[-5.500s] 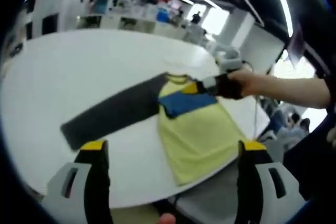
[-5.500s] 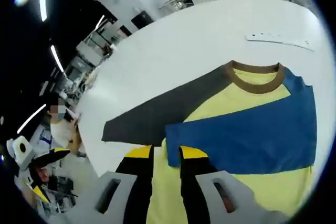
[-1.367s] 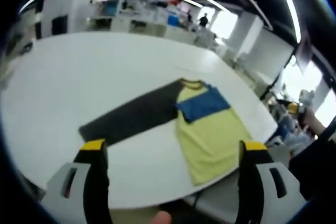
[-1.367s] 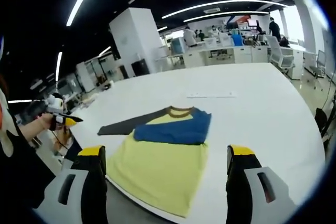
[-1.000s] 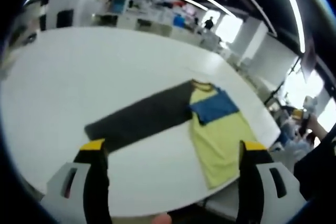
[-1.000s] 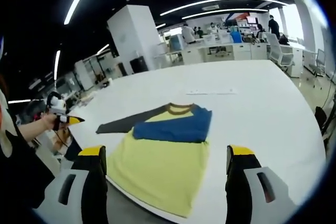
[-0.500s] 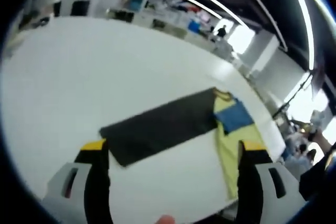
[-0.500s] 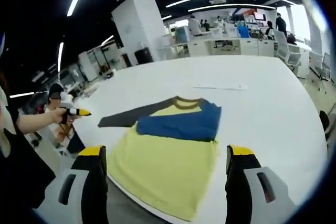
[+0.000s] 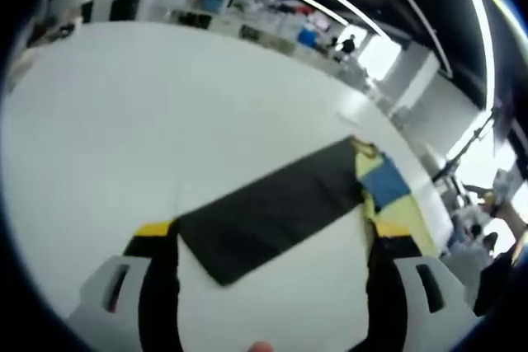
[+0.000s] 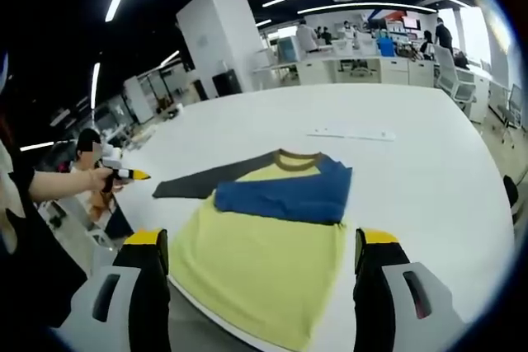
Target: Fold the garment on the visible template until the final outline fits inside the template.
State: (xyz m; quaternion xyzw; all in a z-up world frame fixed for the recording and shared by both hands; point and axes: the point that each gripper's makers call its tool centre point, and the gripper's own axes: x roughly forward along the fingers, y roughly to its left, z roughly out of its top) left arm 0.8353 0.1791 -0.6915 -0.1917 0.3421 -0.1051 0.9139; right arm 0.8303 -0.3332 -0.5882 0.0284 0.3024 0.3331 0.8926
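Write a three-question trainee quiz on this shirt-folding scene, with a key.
1. True or false: the blue sleeve lies folded across the yellow body of the shirt.
2. Which sleeve lies stretched out flat on the white table? A) blue B) dark grey C) both
3. Fill in: the left gripper hovers over the ___ end of the dark grey sleeve, with its jaws apart.

Key:
1. True.
2. B, the dark grey sleeve.
3. Cuff. The right gripper is also open, back from the shirt's hem.
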